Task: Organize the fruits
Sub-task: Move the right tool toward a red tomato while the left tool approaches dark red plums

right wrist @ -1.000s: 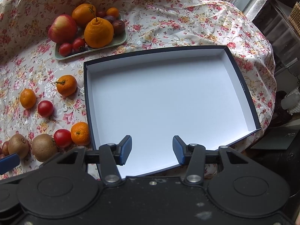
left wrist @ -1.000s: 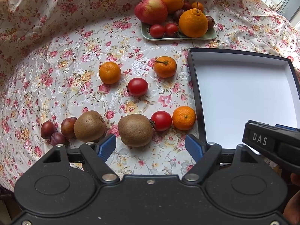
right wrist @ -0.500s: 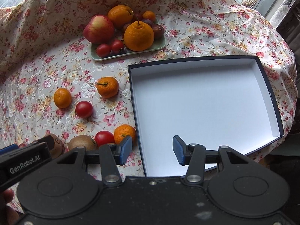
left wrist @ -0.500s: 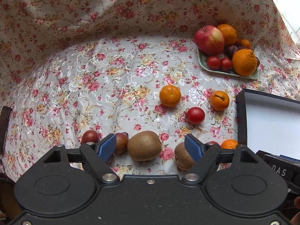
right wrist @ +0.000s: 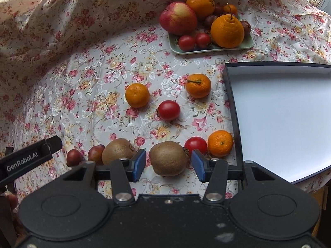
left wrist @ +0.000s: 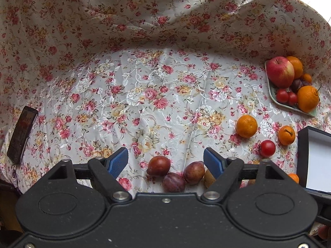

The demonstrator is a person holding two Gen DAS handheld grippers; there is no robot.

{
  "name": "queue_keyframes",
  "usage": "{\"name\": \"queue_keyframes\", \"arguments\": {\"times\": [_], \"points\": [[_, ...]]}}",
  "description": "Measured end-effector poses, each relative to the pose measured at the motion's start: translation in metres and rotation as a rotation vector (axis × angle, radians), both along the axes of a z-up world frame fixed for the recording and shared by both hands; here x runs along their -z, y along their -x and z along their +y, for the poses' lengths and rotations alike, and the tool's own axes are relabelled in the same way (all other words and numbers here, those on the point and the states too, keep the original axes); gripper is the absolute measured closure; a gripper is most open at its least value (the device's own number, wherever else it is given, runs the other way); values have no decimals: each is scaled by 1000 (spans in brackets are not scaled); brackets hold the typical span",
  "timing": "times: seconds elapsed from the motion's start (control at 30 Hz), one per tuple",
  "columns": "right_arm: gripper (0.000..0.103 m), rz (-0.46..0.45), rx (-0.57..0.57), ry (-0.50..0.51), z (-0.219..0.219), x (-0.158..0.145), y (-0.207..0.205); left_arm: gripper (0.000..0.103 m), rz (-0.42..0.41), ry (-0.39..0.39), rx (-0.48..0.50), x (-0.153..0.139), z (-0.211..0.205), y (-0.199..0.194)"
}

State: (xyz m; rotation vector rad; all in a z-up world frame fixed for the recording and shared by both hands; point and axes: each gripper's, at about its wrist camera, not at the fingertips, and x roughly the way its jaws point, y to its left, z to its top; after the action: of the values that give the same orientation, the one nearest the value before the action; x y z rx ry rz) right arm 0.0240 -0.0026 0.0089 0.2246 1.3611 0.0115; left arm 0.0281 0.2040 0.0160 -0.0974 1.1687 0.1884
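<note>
My left gripper (left wrist: 166, 162) is open above three dark plums (left wrist: 173, 181) lying between its fingers on the floral cloth. My right gripper (right wrist: 168, 164) is open with a brown kiwi (right wrist: 168, 158) between its fingers, apart from both pads. A second kiwi (right wrist: 118, 150) lies to its left, with plums (right wrist: 96, 154) beyond. Tomatoes (right wrist: 168, 110) and mandarins (right wrist: 137, 95) lie loose on the cloth. An empty white box (right wrist: 285, 119) with a dark rim sits to the right.
A green plate (right wrist: 211, 48) at the back holds an apple, oranges, tomatoes and plums. A phone (left wrist: 21, 134) lies at the cloth's left edge. The cloth rises in folds behind. The left gripper's body (right wrist: 29, 157) shows in the right wrist view.
Both grippers have swung left. The left one went from the kiwis to over the plums. The right one went from over the white box to the kiwi. Both stayed open.
</note>
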Motion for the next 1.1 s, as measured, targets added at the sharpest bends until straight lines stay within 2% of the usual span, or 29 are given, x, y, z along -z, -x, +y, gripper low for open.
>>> {"name": "queue_keyframes", "arguments": {"times": [0.2,0.33,0.43,0.53,0.63,0.73,0.8,0.93,1.1], "points": [[53,-17,-26,-11,27,1,-3,23,-31,11,-20,-5,25,4],[53,-40,-27,47,40,-1,-4,23,-27,36,-33,-7,38,4],[53,-10,-21,88,42,9,-10,23,-36,40,-47,-9,45,6],[64,27,-32,73,44,20,-13,23,-46,33,-49,-11,49,8],[65,-1,2,27,44,17,-13,23,-48,16,-63,-11,52,9],[65,-20,66,-37,42,13,-15,24,-31,46,-61,-8,59,9],[65,-10,58,-63,43,15,-18,24,-26,58,-62,-7,61,10],[65,9,53,-50,48,21,-29,24,-28,53,-68,-8,64,9],[70,7,50,-52,46,22,-46,25,-30,53,-61,-9,65,8]]}}
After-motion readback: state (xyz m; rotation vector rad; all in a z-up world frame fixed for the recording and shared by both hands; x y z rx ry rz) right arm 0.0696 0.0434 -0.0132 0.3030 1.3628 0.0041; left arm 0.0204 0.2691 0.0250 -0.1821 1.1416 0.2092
